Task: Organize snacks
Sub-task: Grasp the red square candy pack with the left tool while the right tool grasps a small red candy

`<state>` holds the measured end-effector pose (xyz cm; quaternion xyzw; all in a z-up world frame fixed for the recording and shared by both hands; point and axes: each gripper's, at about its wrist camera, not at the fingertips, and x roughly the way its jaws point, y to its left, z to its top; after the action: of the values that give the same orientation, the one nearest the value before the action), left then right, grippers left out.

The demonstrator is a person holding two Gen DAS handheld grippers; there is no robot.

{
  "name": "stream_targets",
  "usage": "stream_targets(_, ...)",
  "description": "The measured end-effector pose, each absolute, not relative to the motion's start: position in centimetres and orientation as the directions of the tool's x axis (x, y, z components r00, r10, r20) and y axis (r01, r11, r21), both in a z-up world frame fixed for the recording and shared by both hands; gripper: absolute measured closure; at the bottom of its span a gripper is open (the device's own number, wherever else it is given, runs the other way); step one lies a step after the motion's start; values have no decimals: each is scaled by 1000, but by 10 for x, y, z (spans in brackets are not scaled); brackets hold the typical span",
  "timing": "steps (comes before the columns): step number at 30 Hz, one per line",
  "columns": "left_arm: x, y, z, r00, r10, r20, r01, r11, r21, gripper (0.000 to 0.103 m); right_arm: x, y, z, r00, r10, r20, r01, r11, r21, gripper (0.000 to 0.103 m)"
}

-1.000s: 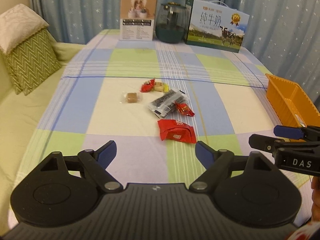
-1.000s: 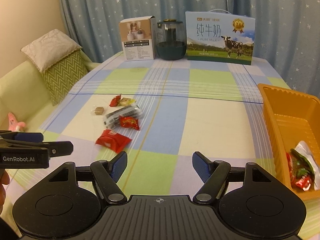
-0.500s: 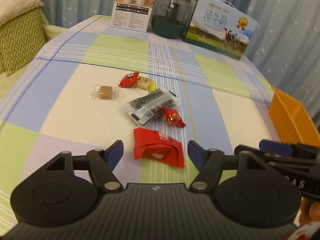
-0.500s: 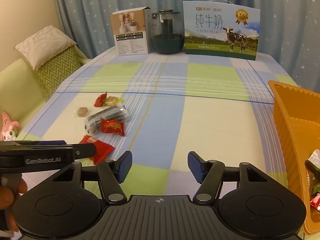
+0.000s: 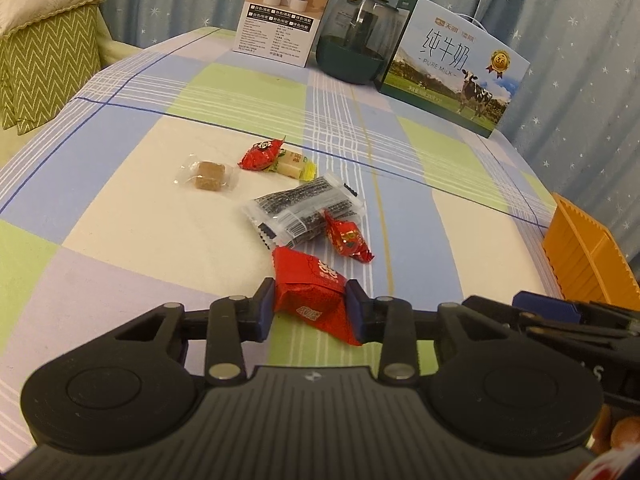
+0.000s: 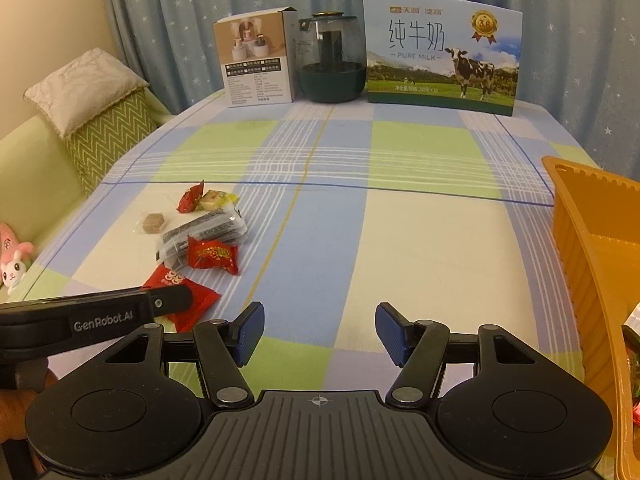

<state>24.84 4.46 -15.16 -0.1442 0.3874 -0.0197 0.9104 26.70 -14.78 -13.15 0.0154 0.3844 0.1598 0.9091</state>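
Note:
A flat red snack packet (image 5: 310, 292) lies on the checked tablecloth at the near end of a small pile. My left gripper (image 5: 311, 310) is closing its jaws, and both blue pads touch the packet's sides. Beyond it lie a small red candy (image 5: 347, 238), a clear packet of dark sticks (image 5: 304, 210), a brown cube in clear wrap (image 5: 208, 171), another red candy (image 5: 260, 155) and a yellow-wrapped sweet (image 5: 294, 166). My right gripper (image 6: 319, 330) hovers open over bare cloth, holding nothing. The orange basket (image 6: 580, 240) stands at the right with wrappers inside.
At the table's far edge stand a white product box (image 6: 256, 64), a dark glass jar (image 6: 332, 64) and a milk carton (image 6: 440, 52). Cushions (image 6: 100, 112) and a pink plush toy (image 6: 12, 256) sit on the sofa to the left.
My left gripper dropped down and forward onto the red packet, and its jaws narrowed from wide apart to touching it. The right gripper came lower and its jaws narrowed slightly.

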Motion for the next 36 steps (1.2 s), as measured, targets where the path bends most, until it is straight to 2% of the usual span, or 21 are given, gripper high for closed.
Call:
stream_targets(11,225,91,-129,708,-56,-704,-132,969,-210,73,280,-103,-133,626,417,-659,-453,882,127,42)
stream_targets(17,223,109,-124,721,-41,-692,-151,965,-215,73,294,-68,-146,613,429,-664,-551,834,31,52)
stream_targets(24,221,116,-125,723,-44,-690,-165,958,-233,73,306,-46,-160,630,394,-669,-581,811,-70,64)
stream_targets(26,221,116,-125,723,-48,-689,-163,958,-237,73,309,-44,-164,634,382,-672,-577,813,-82,71)
stream_targets(27,221,116,-125,723,-49,-689,-163,957,-240,73,309,-44,-165,639,374,-672,-570,817,-88,80)
stream_targets(28,221,116,-125,723,-50,-689,-161,958,-239,73,310,-44,-165,642,367,-674,-565,820,-91,84)
stream_targets(36,220,108,-119,723,-60,-688,-140,963,-230,73,294,-58,-155,637,349,-687,-514,857,-42,84)
